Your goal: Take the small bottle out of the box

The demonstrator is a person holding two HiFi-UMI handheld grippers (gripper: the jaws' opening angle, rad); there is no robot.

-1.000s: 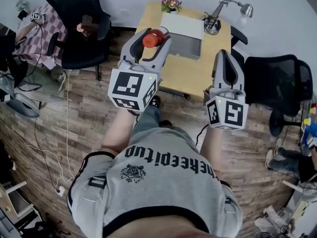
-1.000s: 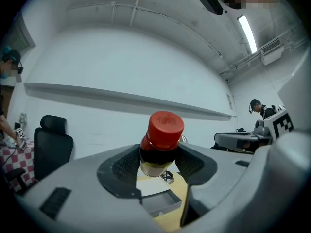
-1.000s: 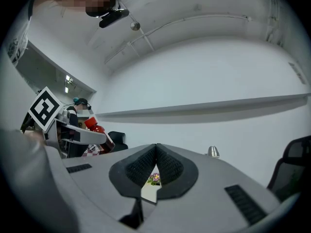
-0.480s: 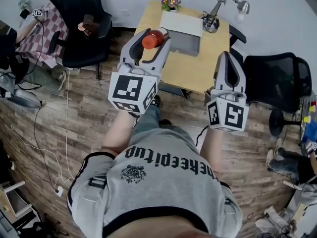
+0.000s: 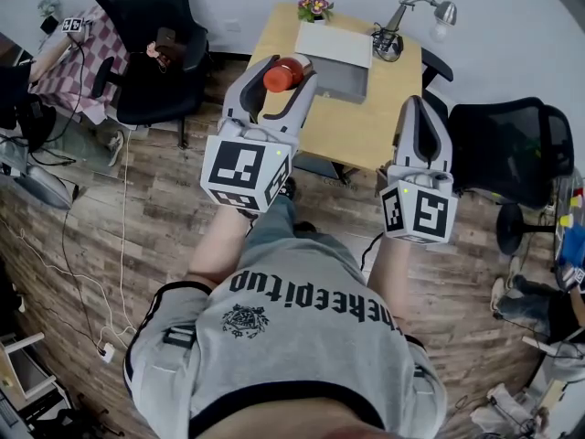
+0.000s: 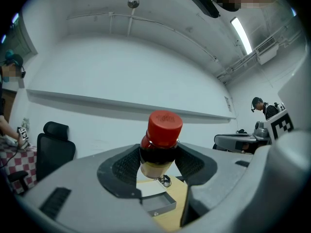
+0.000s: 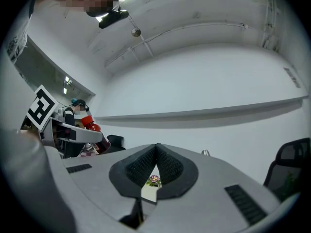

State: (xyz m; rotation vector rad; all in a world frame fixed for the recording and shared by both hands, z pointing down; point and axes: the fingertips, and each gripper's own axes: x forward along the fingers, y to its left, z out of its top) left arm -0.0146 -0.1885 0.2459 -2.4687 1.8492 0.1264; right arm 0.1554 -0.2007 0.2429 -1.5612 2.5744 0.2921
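Observation:
A small bottle (image 5: 282,72) with a red cap and dark body is clamped between the jaws of my left gripper (image 5: 281,71), held up high above the floor near the table's left corner. In the left gripper view the small bottle (image 6: 159,147) stands upright between the pads, and the grey box (image 6: 156,205) shows below it. The box (image 5: 336,60), grey with its white lid raised at the back, rests on the wooden table (image 5: 352,126). My right gripper (image 5: 419,110) hangs over the table's right front edge, its pads pressed together with nothing in them (image 7: 156,166).
A desk lamp (image 5: 407,21) and a small flower pot (image 5: 315,9) stand at the table's far edge. Black office chairs flank the table, one at left (image 5: 151,53) and one at right (image 5: 512,154). Cables trail over the wooden floor at left (image 5: 91,273).
Almost nothing: both grippers drifted very slightly, and the bottle stays held in the left one.

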